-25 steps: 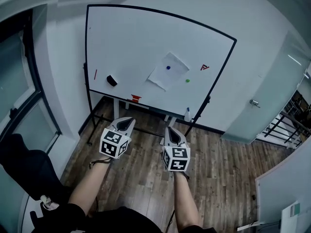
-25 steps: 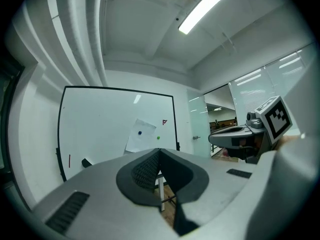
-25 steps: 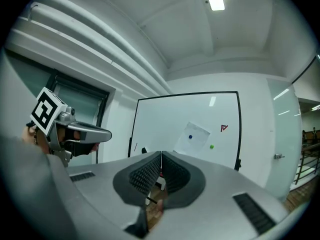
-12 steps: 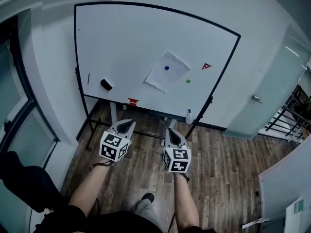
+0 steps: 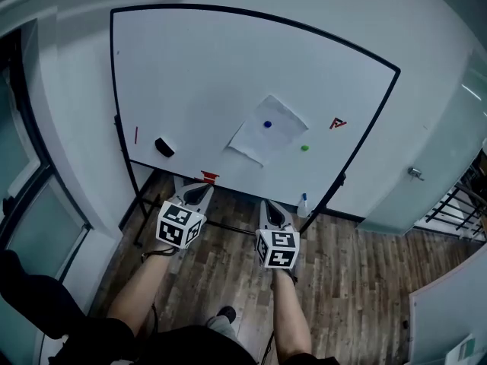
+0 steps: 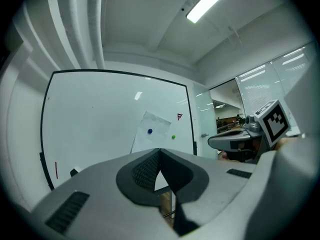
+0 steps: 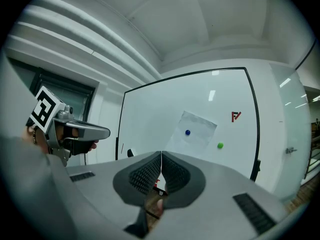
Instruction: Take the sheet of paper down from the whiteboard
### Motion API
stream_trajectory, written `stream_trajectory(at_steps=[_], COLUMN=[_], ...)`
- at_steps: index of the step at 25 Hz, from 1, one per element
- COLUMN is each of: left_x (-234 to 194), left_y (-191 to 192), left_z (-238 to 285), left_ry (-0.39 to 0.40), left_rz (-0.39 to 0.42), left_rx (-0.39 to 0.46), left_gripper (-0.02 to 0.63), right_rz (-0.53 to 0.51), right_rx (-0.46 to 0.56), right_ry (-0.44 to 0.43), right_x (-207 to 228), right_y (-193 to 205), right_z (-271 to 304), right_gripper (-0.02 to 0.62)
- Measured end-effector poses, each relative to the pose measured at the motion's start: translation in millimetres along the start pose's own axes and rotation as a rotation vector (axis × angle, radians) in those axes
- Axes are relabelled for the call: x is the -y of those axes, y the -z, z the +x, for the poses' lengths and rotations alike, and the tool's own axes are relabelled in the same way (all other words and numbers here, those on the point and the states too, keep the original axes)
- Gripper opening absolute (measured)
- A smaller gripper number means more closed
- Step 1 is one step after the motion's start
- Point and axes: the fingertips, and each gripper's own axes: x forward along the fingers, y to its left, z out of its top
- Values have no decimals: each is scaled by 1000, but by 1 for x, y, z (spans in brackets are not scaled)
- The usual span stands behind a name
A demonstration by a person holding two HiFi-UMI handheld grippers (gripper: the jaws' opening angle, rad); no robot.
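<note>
A white sheet of paper [image 5: 268,130] hangs tilted on the whiteboard [image 5: 205,74], pinned by a blue magnet [image 5: 267,125]. The sheet of paper [image 6: 151,132] shows in the left gripper view and again, as the sheet of paper [image 7: 196,129], in the right gripper view. My left gripper [image 5: 199,192] and right gripper [image 5: 272,214] point level at the board from well short of it, both below the sheet. Each is shut with nothing between its jaws.
A green magnet [image 5: 304,148], a red mark [image 5: 338,123], a black eraser [image 5: 163,147] and a red line [image 5: 136,134] are on the board. A red object [image 5: 209,177] and a spray bottle [image 5: 303,204] sit at its tray. A glass door [image 5: 434,166] stands right.
Both grippers have moved toward the whiteboard, which now looks larger and closer. The sheet sits lower in the head view. Jaws stayed shut.
</note>
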Motion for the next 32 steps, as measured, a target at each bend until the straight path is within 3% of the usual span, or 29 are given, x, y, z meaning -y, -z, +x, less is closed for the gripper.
stream_trajectory(at_steps=[16,24,32], left_x=[-30,-19,-26], left_y=[-27,-34,-27], left_z=[155,209,240], left_ry=[-31,-15,-12], left_rz=[10,37,31], left_rx=[-5,-19,-33], left_gripper=[21,21,21], right_rz=[2,35,65], right_rx=[-8,10,5], right_ry=[-25,-4,4], right_x=[111,162,181], right_y=[-11,-8,1], right_z=[114,133,151], right_gripper=[25,25,25])
